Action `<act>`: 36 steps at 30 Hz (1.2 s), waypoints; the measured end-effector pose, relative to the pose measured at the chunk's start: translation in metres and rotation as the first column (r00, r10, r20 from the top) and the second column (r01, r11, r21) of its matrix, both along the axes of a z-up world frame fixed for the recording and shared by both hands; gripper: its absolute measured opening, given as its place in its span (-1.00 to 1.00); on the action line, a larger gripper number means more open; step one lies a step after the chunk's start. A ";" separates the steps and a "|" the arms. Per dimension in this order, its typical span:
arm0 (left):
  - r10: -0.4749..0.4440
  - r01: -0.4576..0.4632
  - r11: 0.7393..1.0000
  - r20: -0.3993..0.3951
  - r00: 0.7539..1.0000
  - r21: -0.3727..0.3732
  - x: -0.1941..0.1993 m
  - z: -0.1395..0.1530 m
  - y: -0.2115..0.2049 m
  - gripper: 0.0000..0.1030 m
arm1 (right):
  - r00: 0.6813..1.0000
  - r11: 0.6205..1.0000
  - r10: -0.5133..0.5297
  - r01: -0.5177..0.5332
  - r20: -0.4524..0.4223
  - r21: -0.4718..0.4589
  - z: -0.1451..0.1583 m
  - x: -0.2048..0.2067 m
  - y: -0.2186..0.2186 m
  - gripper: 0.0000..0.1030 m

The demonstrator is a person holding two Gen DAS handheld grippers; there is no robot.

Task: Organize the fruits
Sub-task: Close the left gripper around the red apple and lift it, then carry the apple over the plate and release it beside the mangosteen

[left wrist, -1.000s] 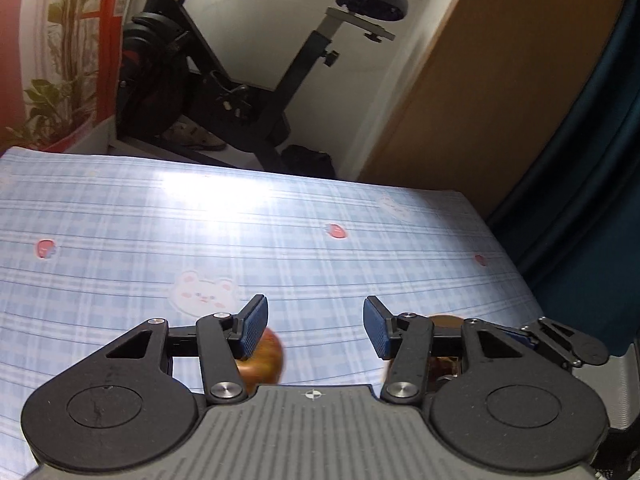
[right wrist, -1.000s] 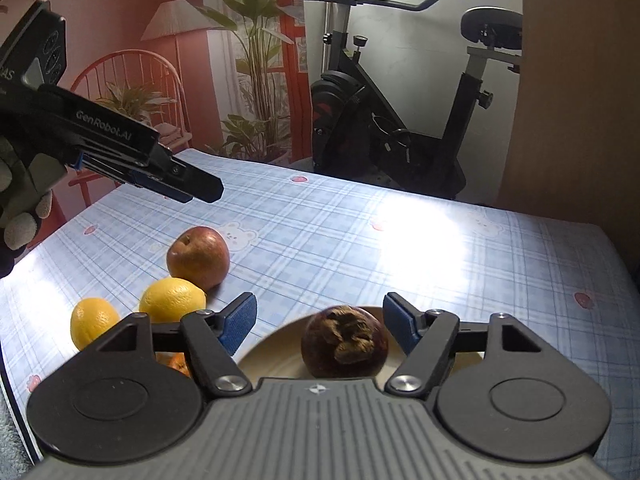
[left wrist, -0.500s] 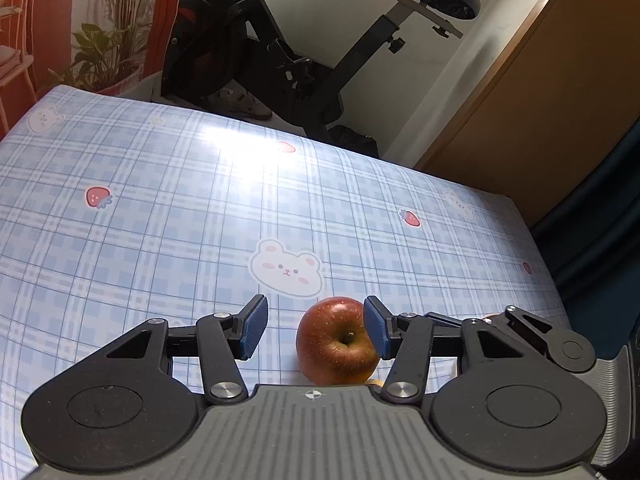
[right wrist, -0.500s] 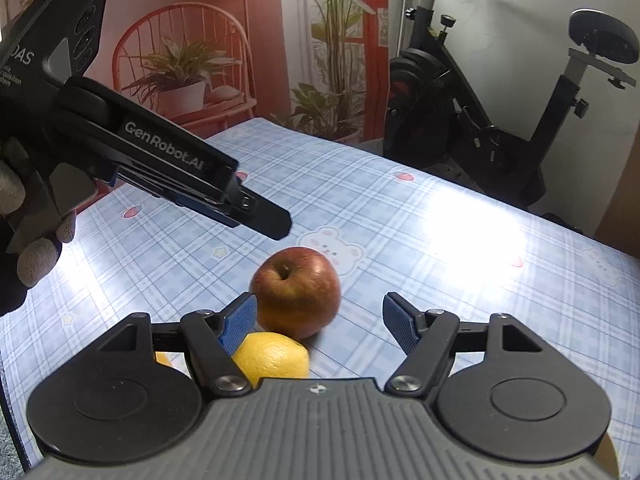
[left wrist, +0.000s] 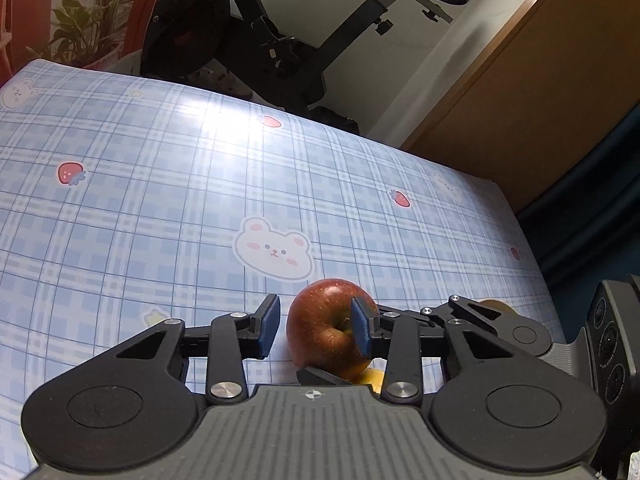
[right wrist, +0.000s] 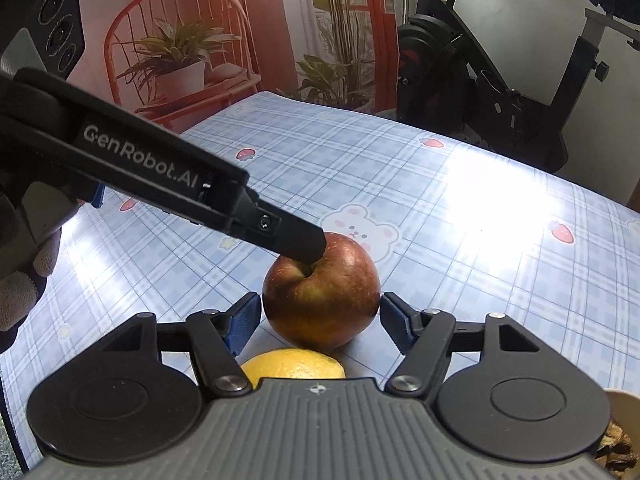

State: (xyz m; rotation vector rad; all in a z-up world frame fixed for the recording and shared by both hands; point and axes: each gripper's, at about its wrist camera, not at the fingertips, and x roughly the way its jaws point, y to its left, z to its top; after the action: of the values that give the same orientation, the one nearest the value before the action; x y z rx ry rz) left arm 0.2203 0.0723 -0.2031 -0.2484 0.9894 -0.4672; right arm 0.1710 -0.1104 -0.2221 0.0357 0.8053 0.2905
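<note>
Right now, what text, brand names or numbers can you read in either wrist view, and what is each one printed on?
"GenRobot.AI": white lettering along the side of the left gripper, seen in the right wrist view.
No other text, label or number shows in either view; the tablecloth carries only bear and strawberry pictures.

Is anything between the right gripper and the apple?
Nothing visible. The apple sits right between the right gripper's open jaws, just ahead of the lemon. The left gripper reaches in from the side, one tip at the apple's stem dip.
</note>
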 end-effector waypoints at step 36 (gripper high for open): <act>-0.326 0.324 0.945 0.115 0.938 0.034 -0.038 0.062 -0.178 -0.35 | 0.963 0.971 -0.239 0.236 0.122 0.038 0.072 -0.116 -0.134 0.30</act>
State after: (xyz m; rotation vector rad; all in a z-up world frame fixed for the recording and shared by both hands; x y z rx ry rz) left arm 0.1824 -0.1060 -0.1410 -0.0405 0.9192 -0.7680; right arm 0.0548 -0.2449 -0.1497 0.1333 0.6642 0.0735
